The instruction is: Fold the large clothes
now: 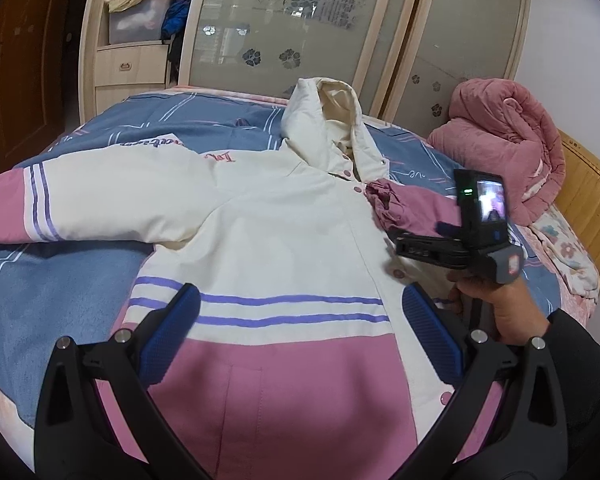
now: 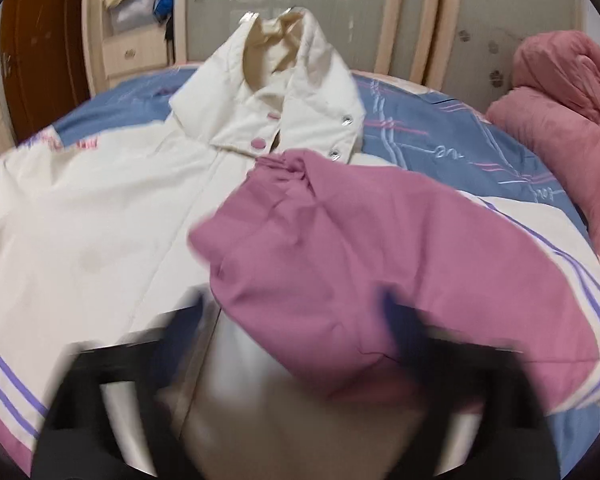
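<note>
Left gripper [image 1: 300,320] agape over jacket [image 1: 260,216] hem; unfolded sleeve [image 1: 80,204] lies leftward (nearer it); right gripper [image 2: 296,320] agape, empty.

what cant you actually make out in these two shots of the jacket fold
- Right gripper fingers: smeared by motion blur in the right wrist view.
- Jacket hem: cut off by the bottom edge and hidden behind the left gripper in the left wrist view.
- Pink lettering on the far sleeve: too foreshortened to read.

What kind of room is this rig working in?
Most likely a home bedroom: the jacket lies on a bed with a blue blanket, a wardrobe with frosted sliding doors stands behind it, and a pink quilt is bundled beside it.
</note>
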